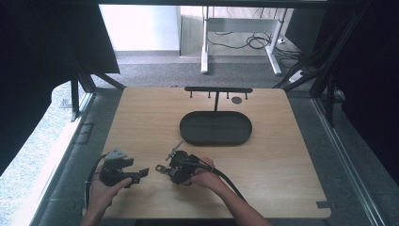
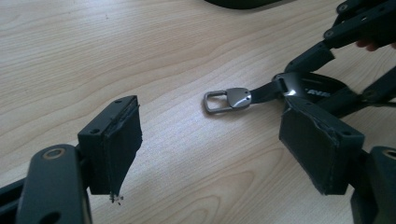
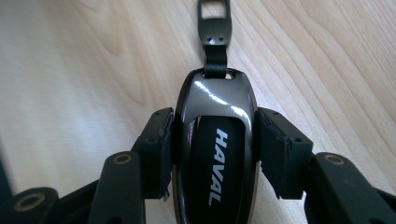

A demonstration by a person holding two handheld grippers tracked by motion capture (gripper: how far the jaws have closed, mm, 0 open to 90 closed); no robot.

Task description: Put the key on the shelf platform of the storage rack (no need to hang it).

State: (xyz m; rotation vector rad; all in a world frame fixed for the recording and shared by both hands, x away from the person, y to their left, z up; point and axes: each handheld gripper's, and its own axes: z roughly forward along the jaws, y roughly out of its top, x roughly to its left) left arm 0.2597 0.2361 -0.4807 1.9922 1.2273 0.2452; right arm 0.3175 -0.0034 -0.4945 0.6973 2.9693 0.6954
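Pale wood-grain table (image 1: 141,117): the surface on which all items are set, seen from the high view.

Left gripper (image 1: 141,174), lower left of the high view: held just above the table, its black jaws standing wide apart with nothing between them, as seen along its own view; it is aimed towards the key's ring end.

Glossy black oval car key fob lettered HAVAL (image 3: 215,154), lower centre of the high view: clamped by its two long sides between the pads of the right gripper (image 1: 173,168). A short black strap ending in a grey metal ring tab (image 2: 227,100) trails from its top, the tab lying on the table between the two grippers.

Black oval tray (image 1: 216,128), centre of the high view, well apart from the key; behind it a black T-shaped rack with small hooks (image 1: 218,89).

Step in hand, by judgement: the key has been grasped and awaits lifting. The next move appears to call for a steady raise, the tab kept free, towards the tray or a hook; which one cannot be told.
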